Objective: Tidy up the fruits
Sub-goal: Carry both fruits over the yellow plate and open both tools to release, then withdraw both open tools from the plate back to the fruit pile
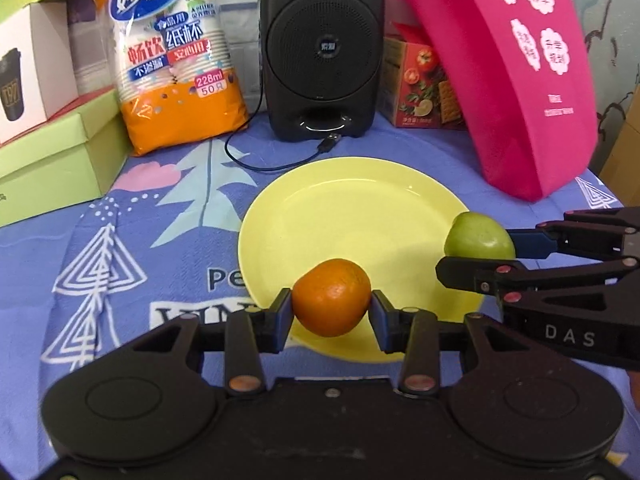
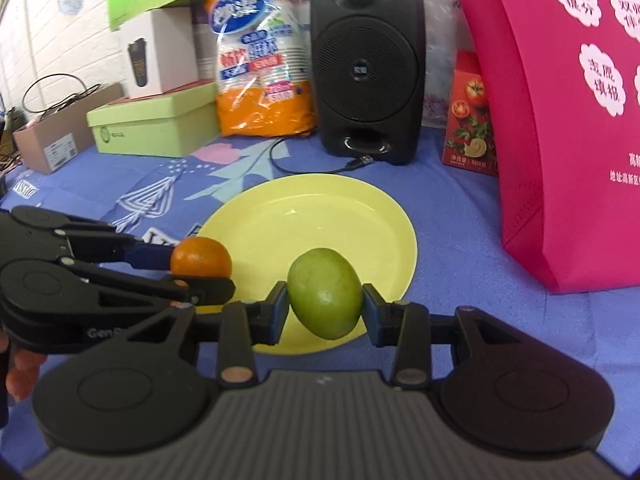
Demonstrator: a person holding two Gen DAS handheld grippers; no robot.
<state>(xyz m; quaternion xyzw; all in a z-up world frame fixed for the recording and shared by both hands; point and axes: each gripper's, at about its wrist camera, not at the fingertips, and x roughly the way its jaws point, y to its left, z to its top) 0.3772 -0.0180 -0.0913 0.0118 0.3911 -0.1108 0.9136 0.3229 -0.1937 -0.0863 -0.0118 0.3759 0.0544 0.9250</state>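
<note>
A yellow plate lies on the blue patterned cloth; it also shows in the right wrist view. My left gripper is shut on an orange and holds it above the plate's near edge. My right gripper is shut on a green fruit above the plate's near right part. In the left wrist view the right gripper comes in from the right with the green fruit. In the right wrist view the left gripper holds the orange at the plate's left rim.
A black speaker stands behind the plate, its USB cable trailing on the cloth. A paper cup pack and green box stand at back left. A pink bag and tomato box stand at back right.
</note>
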